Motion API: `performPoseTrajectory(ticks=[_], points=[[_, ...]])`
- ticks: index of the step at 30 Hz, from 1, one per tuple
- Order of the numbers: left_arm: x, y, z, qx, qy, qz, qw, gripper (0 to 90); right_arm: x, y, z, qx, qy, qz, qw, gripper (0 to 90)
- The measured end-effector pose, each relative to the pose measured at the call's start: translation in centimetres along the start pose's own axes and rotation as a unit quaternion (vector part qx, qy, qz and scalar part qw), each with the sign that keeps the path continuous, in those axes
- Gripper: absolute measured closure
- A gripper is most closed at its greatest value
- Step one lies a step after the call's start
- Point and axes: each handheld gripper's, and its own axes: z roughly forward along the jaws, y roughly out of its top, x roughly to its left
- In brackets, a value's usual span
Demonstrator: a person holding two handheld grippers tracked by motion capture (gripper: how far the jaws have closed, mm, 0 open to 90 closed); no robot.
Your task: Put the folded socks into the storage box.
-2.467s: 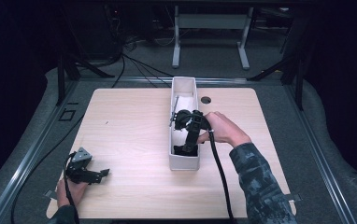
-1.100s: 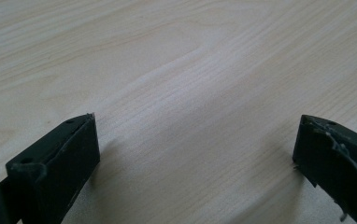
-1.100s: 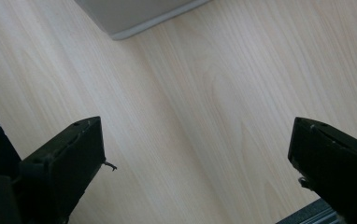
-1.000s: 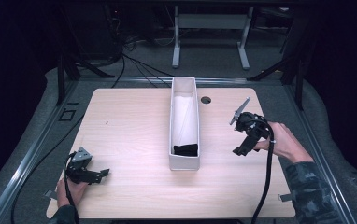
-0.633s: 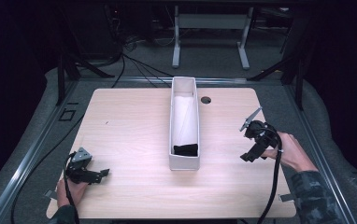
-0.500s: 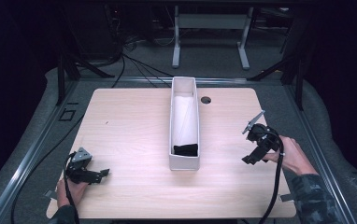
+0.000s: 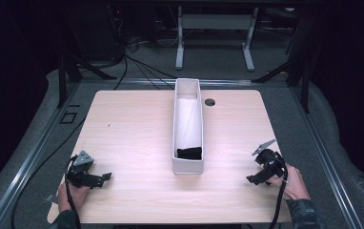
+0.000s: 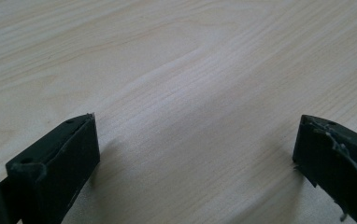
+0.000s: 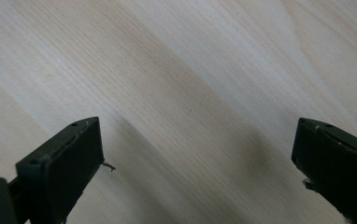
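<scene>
Overhead table (image 7: 132, 124): white bin (image 7: 187, 125), dark contents (image 7: 189, 153)

Pale wood-grain table (image 7: 137, 124), white box (image 7: 187, 164), perhaps black cloth (image 7: 189, 153) inside

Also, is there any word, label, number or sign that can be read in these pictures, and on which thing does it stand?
None can be read.
The white box is plain on the sides that show.
The table shows bare wood grain.
The black thing in the box carries no readable mark.
Both grippers, left and right, show no legible label.
</scene>
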Motion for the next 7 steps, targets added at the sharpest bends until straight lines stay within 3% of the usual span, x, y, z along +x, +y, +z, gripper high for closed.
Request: performPoseTrajectory(ticks=[5, 7], points=[[0.0, 0.0, 0.0, 0.0, 0.0, 0.0, 1.0, 0.4, 0.2, -0.9, 1.2, -0.031, -0.014, 0.015, 0.9993, 0.4], [0.0, 0.0, 0.0, 0.001, 0.0, 0.001, 1.0, 0.4, 0.2, -1.3, 1.4, -0.053, -0.005, 0.026, 0.9982, 0.0]])
